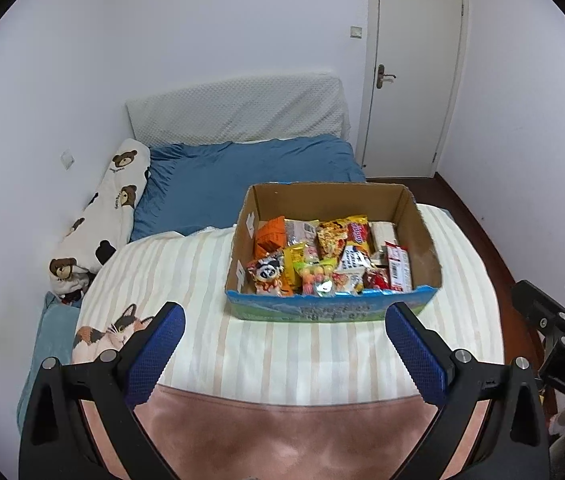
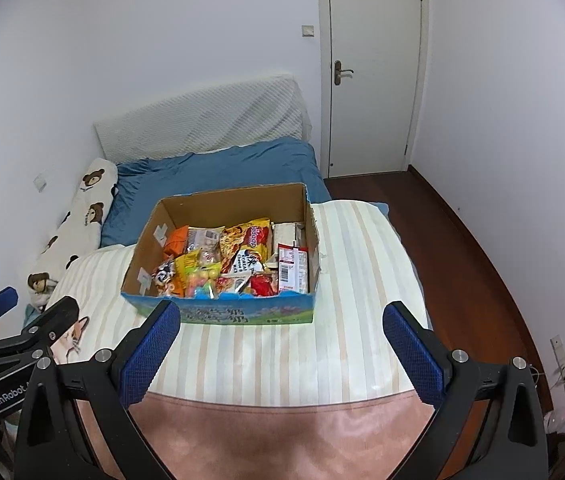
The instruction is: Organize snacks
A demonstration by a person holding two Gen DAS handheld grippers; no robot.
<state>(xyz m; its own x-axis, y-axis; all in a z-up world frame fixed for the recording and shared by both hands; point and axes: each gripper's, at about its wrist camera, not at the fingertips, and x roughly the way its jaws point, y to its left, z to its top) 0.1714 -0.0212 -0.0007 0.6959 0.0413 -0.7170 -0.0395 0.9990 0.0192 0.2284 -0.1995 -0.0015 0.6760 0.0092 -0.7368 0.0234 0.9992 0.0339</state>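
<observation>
An open cardboard box [image 1: 422,220] with a blue printed front stands on the striped blanket; it also shows in the right wrist view [image 2: 146,236]. It holds several snack packets: an orange pack [image 1: 271,236], a yellow noodle bag [image 1: 340,232], a red-and-white bar [image 1: 399,269], a panda packet [image 1: 268,273]. My left gripper [image 1: 284,334] is open and empty, just in front of the box. My right gripper [image 2: 281,334] is open and empty, also in front of the box and a little to its right. Each gripper shows at the edge of the other's view.
The box sits on a bed with a cream striped blanket [image 1: 186,280] and a pink blanket edge [image 1: 282,432] nearest me. A bear-print pillow [image 1: 110,208] lies along the left wall. Blue bedding [image 1: 242,176] lies behind. A white door [image 2: 374,68] and wooden floor [image 2: 462,248] are at the right.
</observation>
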